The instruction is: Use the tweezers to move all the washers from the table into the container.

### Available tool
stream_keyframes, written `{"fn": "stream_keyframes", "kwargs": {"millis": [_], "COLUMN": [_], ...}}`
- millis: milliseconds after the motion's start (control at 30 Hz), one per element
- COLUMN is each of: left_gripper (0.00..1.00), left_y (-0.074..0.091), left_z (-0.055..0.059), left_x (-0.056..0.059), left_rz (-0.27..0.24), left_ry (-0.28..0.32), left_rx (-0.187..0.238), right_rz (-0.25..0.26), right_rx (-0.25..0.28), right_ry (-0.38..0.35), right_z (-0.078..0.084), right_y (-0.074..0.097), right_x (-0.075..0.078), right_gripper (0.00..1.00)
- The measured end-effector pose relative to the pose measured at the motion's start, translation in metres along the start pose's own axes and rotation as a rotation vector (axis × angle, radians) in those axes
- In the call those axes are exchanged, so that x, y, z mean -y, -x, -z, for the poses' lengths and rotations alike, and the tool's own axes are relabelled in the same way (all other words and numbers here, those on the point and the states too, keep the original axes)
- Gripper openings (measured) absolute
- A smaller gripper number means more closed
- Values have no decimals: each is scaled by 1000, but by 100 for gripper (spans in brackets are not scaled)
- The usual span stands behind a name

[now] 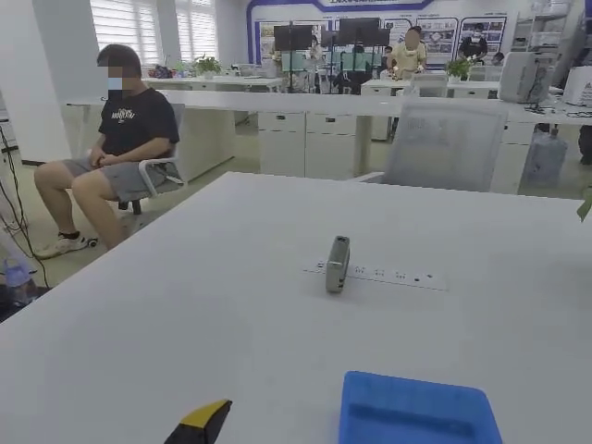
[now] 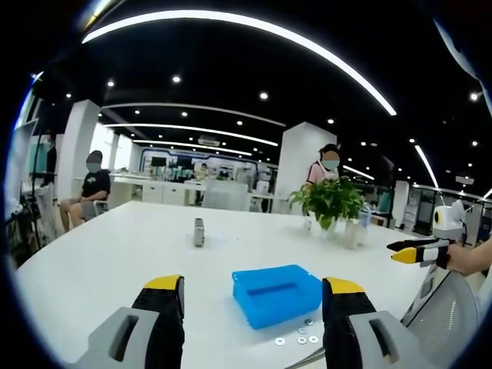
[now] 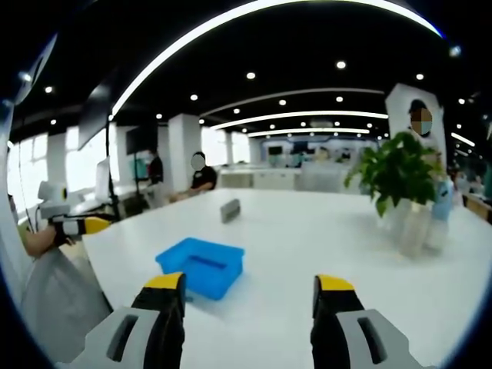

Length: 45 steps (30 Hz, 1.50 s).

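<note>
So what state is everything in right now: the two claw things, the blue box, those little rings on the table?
Left gripper: open, holding nothing.
Right gripper: open, holding nothing.
Blue container: upright on the table, open top, looks empty.
Washers: lying loose on the table beside the container.
Grey socket block: standing upright on the table.

Silver washers (image 2: 302,339) scattered just beside blue container (image 2: 286,314).
</note>
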<state>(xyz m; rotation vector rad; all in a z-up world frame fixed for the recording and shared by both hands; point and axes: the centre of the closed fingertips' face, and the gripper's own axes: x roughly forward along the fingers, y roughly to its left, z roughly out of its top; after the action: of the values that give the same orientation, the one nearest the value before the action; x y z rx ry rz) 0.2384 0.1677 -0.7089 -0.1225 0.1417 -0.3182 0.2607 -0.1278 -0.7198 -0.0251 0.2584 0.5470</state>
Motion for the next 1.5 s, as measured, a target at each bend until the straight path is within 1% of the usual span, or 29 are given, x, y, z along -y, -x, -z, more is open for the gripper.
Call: {"fn": "stream_keyframes", "kwargs": {"millis": [300, 600, 767, 867, 967, 1133, 1233, 1267, 1300, 1333, 1367, 1400, 1433, 1467, 1500], "left_gripper": [72, 71, 71, 69, 66, 65, 65, 65, 65, 65, 65, 65, 63, 60, 55], "left_y": [0, -1, -1, -1, -1, -1, -3, -3, -3, -4, -4, -4, -4, -4, -3], "left_z": [1, 2, 5, 4, 2, 3, 5, 6, 6, 7, 8, 15, 21, 24, 32], "left_x": [0, 0, 2, 4, 6, 5, 8, 9, 9, 10, 11, 11, 11, 13, 18], "left_rz": [5, 4, 14, 24, 40, 39, 63, 73, 82, 94, 108, 121, 138, 153, 214], "left_ry": [2, 3, 2, 0, 14, 16, 27, 35, 46, 63, 82, 107, 115, 125, 110], "left_rx": [-3, -10, -25, -25, -17, -21, -40, -47, -52, -57, -68, -116, -156, -174, -227], "right_rz": [3, -3, -5, 9, 25, 33, 50, 59, 64, 70, 68, 51, 32, 16, -18], "right_rx": [-1, -17, -10, -5, -4, -8, -12, -21, -36, -63, -100, -138, -177, -203, -221], "right_ry": [-2, 1, -12, -8, -15, -27, -35, -35, -31, -27, -7, 17, 48, 67, 86], "right_z": [0, 4, 3, 3, 3, 3, 3, 3, 4, 8, 12, 16, 20, 22, 23], "right_y": [0, -1, 1, 1, 2, 1, 1, 1, 1, 1, 1, 0, -3, -4, -10], "right_x": [2, 0, 2, 6, 11, 12, 16, 17, 18, 19, 19, 17, 13, 11, 5], "right_gripper": [64, 64, 64, 64, 64, 64, 63, 63, 61, 58, 55, 54, 54, 55, 53]}}
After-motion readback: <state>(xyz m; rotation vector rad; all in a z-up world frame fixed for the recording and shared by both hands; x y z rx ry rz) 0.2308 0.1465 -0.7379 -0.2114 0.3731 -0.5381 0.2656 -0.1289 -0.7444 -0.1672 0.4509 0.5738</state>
